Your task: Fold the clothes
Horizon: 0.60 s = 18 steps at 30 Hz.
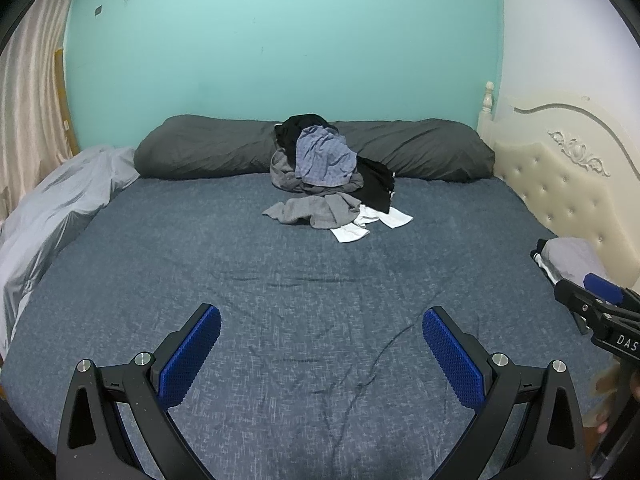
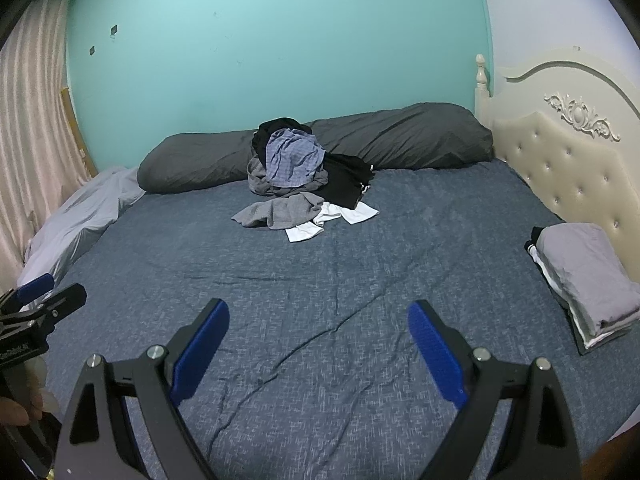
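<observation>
A heap of unfolded clothes (image 1: 326, 168) (image 2: 298, 168) lies at the far middle of the bed: a blue checked garment on top, black and grey pieces under it, a white piece (image 1: 370, 224) in front. A stack of folded clothes (image 2: 588, 280) (image 1: 568, 260), grey on top, sits at the right edge by the headboard. My left gripper (image 1: 321, 316) hovers open over the near bedsheet, nothing between its blue pads. My right gripper (image 2: 318, 310) is likewise open and empty, well short of the heap.
The blue-grey bedsheet (image 1: 280, 280) spreads wide between the grippers and the heap. A long dark grey pillow (image 1: 208, 148) lies along the teal wall, a pale grey duvet (image 1: 52, 216) is bunched at the left, and a cream tufted headboard (image 2: 568, 160) bounds the right side.
</observation>
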Each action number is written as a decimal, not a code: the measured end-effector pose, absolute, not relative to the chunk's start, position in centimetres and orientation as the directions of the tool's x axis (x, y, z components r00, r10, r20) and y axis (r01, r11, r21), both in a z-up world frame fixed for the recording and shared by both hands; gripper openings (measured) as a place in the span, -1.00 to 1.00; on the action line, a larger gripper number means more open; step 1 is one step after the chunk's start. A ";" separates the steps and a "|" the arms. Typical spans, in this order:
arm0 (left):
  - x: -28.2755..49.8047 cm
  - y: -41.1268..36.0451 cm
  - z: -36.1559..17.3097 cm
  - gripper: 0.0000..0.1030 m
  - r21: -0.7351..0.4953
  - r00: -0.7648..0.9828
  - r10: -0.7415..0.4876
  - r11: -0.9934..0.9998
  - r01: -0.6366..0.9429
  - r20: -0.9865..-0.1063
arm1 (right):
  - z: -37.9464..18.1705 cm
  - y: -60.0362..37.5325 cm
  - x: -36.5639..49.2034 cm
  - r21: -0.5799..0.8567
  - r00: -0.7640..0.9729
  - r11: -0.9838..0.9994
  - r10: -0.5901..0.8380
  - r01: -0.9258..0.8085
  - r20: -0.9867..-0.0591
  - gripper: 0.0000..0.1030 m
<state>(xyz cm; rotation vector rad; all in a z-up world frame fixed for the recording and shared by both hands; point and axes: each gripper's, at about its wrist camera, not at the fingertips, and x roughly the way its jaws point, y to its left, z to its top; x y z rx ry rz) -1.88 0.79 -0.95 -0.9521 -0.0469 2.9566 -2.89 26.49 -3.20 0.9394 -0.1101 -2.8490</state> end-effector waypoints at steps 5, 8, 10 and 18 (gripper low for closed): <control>-3.8 -0.3 -2.3 1.00 -0.055 -0.805 0.032 -0.999 0.000 -0.592 | -4.6 26.5 -4.8 0.117 -0.783 -0.987 -0.162 0.114 -0.601 0.79; -5.6 -1.0 -3.6 1.00 -0.055 -0.796 0.023 -0.998 0.014 -0.605 | -5.9 26.3 -6.5 0.120 -0.768 -0.985 -0.174 0.127 -0.617 0.79; -7.1 -1.5 -4.4 1.00 -0.059 -0.791 0.021 -0.998 0.020 -0.612 | -6.8 26.2 -8.1 0.120 -0.759 -0.983 -0.182 0.137 -0.625 0.79; -15.5 -3.3 -7.7 1.00 -0.083 -0.778 0.010 -0.995 0.055 -0.628 | -10.4 25.4 -15.9 0.130 -0.739 -0.977 -0.215 0.172 -0.638 0.79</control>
